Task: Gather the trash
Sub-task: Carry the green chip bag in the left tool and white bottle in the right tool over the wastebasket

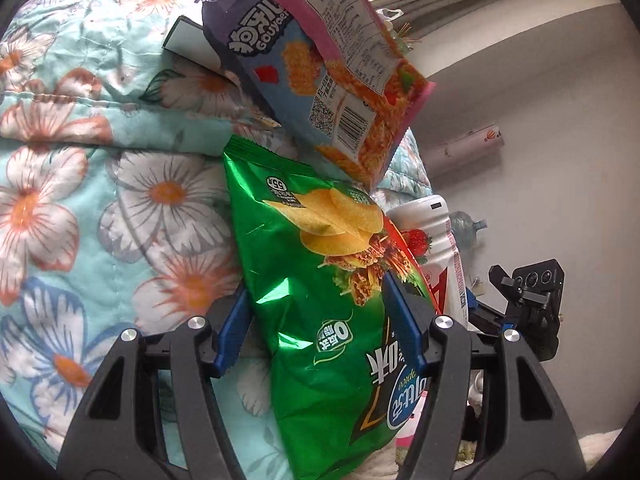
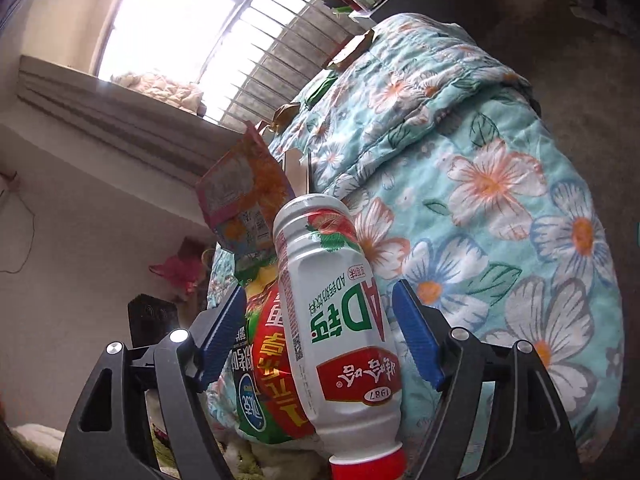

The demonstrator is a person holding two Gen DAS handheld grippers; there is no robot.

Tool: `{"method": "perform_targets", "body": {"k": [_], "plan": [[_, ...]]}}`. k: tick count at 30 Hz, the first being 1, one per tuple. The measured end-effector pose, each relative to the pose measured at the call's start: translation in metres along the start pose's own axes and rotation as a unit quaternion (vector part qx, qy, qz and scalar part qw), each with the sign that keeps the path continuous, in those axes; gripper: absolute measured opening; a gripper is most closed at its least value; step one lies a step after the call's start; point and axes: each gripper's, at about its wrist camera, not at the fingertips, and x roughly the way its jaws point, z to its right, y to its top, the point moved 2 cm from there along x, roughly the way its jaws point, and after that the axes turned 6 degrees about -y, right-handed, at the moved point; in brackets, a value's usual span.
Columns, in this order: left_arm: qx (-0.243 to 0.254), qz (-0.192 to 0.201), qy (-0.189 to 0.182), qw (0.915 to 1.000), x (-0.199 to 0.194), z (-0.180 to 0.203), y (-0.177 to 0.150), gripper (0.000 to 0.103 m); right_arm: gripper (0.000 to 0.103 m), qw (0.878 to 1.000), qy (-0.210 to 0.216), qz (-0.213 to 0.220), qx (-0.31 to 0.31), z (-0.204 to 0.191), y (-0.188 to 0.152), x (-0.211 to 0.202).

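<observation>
Bedroom scene; turquoise quilt with orange-and-white flower print (image 1: 80,200) fills most of both views, pale wall and barred window (image 2: 248,40) behind.

Trash lies on the quilt in a loose pile, largest to smallest:
- Shiny green foil chip bag with potato-chip picture (image 1: 312,280). Long axis runs straight out along the left gripper's fingers, sealed top edge at the far end.
- Pink-and-blue printed snack wrapper with barcode panel (image 1: 320,64). Sits beyond the green bag, its lower edge overlapping that bag's far end; out past the fingertips.
- White plastic drink bottle with red cap and strawberry label (image 2: 332,312). Lies alongside the green bag, touching it. Long axis also runs along the right gripper's fingers, cap toward the camera, base away.

Left gripper (image 1: 316,304): blue-padded fingers spread wide, one either side of the green bag. The right pad looks to meet the foil; the left pad stands apart from it. No grip made.

Right gripper (image 2: 320,312): fingers likewise spread wide, straddling the bottle and the edge of the green bag; a gap shows between the bottle and the right pad. Nothing held.

Judgement: each tool is already astride its own item, left on bag, right on bottle, so the next move probably needs closing only. Risk: the right gripper may pinch bag foil together with the bottle, and the round bottle may roll.
</observation>
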Motion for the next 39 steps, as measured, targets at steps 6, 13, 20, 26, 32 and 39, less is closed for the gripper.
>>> {"method": "perform_targets", "body": {"k": [6,13,20,26,32,39], "plan": [[-0.033,0.015,-0.101,0.9943,-0.014,0.004,-0.006,0.058,0.076,0.999,-0.033,-0.033,-0.025,-0.007,-0.010,0.017],[0.025,0.027,-0.110,0.9933,-0.019,0.039,-0.024,0.058,0.072,0.997,-0.063,-0.033,-0.024,-0.015,-0.020,0.031],[0.073,0.017,-0.055,0.9957,-0.011,0.059,-0.039,0.028,0.064,0.995,-0.091,-0.028,-0.005,-0.011,-0.024,0.034],[0.113,0.024,-0.006,0.9933,-0.024,0.071,-0.030,0.016,0.063,0.992,-0.122,-0.009,-0.006,-0.013,-0.026,0.021],[0.192,0.012,0.066,0.9790,-0.015,0.101,-0.029,0.016,0.064,0.992,-0.125,-0.016,0.006,-0.007,-0.022,0.019],[0.238,0.000,0.101,0.9659,0.003,0.128,-0.033,0.016,0.064,0.992,-0.121,-0.016,0.012,-0.006,-0.023,0.021]]}}
